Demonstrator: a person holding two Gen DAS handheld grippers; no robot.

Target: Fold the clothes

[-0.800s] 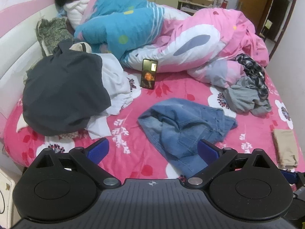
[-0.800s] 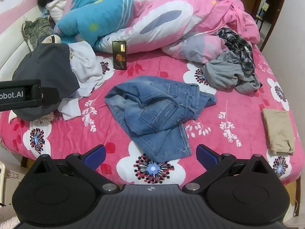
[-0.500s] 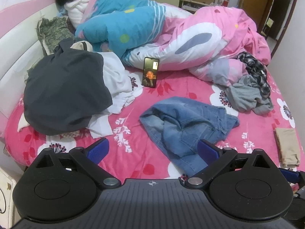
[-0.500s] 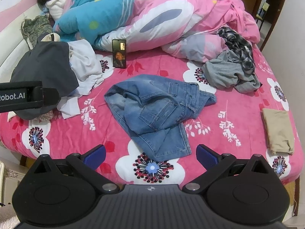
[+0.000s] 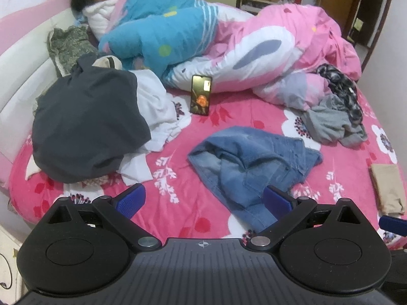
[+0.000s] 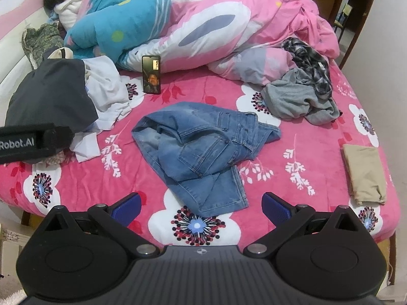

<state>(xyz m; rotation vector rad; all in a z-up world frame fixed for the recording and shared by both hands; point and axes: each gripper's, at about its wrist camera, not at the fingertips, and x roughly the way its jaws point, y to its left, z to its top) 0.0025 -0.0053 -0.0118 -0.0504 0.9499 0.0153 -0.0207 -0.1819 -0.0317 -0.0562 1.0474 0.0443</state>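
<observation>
Pink floral bed (image 6: pixel 318 157) carries everything: you have the crumpled jeans (image 6: pixel 203 150) lying mid-bed, nearest you, probably the next garment to fold. Your left gripper (image 5: pixel 203 198) and right gripper (image 6: pixel 201 203) hover above the near edge, fingers wide, empty.

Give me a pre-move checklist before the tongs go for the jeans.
1. Left tongs open, nothing between them: ok.
2. Right tongs open, nothing between them: ok.
3. Jeans lying free, nothing on top: ok.
4. Jeans flat and ready to fold: not ok, crumpled, legs doubled over.
5. Phone apart from the jeans: ok.
6. Bare sheet beside the jeans for spreading: ok; grey pile and tan fold lie apart.
</observation>
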